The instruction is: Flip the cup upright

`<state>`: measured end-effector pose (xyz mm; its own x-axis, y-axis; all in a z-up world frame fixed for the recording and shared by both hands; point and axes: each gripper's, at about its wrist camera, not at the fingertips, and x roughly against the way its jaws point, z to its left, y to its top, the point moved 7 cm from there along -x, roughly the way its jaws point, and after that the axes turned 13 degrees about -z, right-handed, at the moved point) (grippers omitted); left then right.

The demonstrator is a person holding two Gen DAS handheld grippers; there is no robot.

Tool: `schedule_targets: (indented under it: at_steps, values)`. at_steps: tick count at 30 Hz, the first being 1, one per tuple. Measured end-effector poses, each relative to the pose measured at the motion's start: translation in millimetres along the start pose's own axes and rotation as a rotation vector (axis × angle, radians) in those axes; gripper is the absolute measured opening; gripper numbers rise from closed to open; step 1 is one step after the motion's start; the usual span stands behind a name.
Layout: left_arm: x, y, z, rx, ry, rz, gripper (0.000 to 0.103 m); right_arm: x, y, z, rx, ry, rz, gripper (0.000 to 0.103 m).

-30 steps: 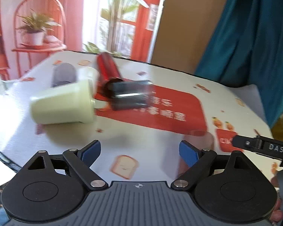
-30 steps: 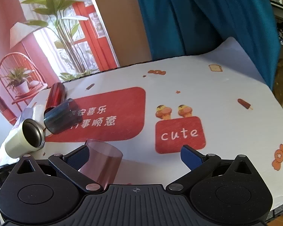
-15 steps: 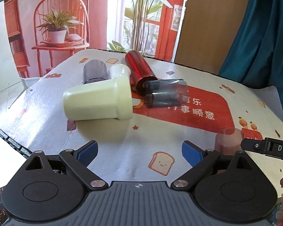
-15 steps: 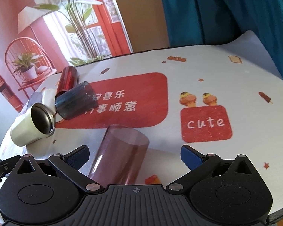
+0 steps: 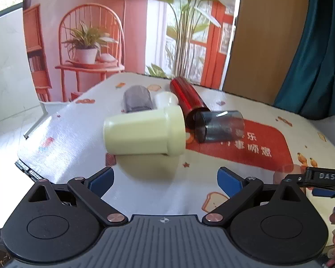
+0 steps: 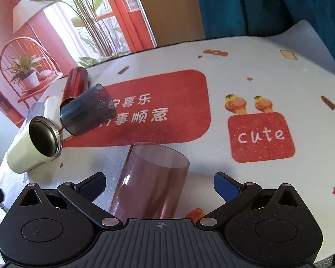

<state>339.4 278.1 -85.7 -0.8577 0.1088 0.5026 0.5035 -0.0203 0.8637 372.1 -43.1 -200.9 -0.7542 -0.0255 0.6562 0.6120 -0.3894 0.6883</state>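
A cream cup [image 5: 143,132] lies on its side on the table, just beyond my open, empty left gripper [image 5: 165,179]; its steel-lined mouth shows in the right wrist view [image 6: 33,143]. A dark smoky tumbler [image 5: 218,128] lies on its side behind it, also in the right wrist view [image 6: 87,111]. A red metallic cup [image 5: 186,99] and a grey cup [image 5: 137,99] lie farther back. A pink translucent tumbler [image 6: 149,183] stands upright between the fingers of my open right gripper [image 6: 159,184], untouched.
The table has a white patterned cloth [image 6: 256,78] with a red panel [image 6: 158,102] and a "cute" patch [image 6: 261,136]. A small white cup [image 5: 166,98] lies among the far cups. The table's left edge [image 5: 26,167] is close. The right gripper's tip [image 5: 323,176] shows at right.
The left gripper has drawn nearer the cream cup and swung right. The right gripper has closed in around the pink tumbler, now centred between its fingers. No cup has moved.
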Motion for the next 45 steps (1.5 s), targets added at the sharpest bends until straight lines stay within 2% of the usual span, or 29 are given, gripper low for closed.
schedule_targets:
  at_steps: [11,16,19,21,23,32,35,39,45]
  values:
    - [5.0,0.3,8.2,0.026,0.01,-0.008,0.101,-35.1,-4.4,-3.7,-0.091,-0.016,0.097,0.095]
    - [5.5,-1.1,9.3,0.035,0.01,-0.002,0.101,-36.9,-5.0,-4.1,-0.092,-0.014,0.105,0.094]
    - [6.5,-2.1,9.6,0.036,0.011,0.001,0.101,-35.3,-4.7,-4.0,-0.07,-0.012,0.1,0.088]
    - [7.2,-2.7,11.0,0.043,0.015,0.003,0.101,-31.2,-3.3,-2.5,-0.084,0.023,0.098,0.071]
    - [8.1,-2.9,13.4,0.054,0.02,0.007,0.101,-24.8,-1.6,-1.7,-0.072,0.031,0.093,0.07]
    - [12.4,-7.2,14.5,0.07,0.023,0.02,0.101,7.7,9.0,-5.4,0.074,0.043,-0.017,0.069]
    - [14.7,-8.3,13.1,0.107,-0.008,0.027,0.101,13.3,16.0,-4.9,0.186,0.009,-0.084,0.069]
    - [16.1,-10.6,11.9,0.102,-0.003,0.034,0.101,15.2,21.2,-1.7,0.297,0.001,-0.163,0.067]
    - [16.9,-12.0,12.7,0.095,0.006,0.041,0.101,10.2,26.9,-10.7,0.313,-0.026,-0.268,0.067]
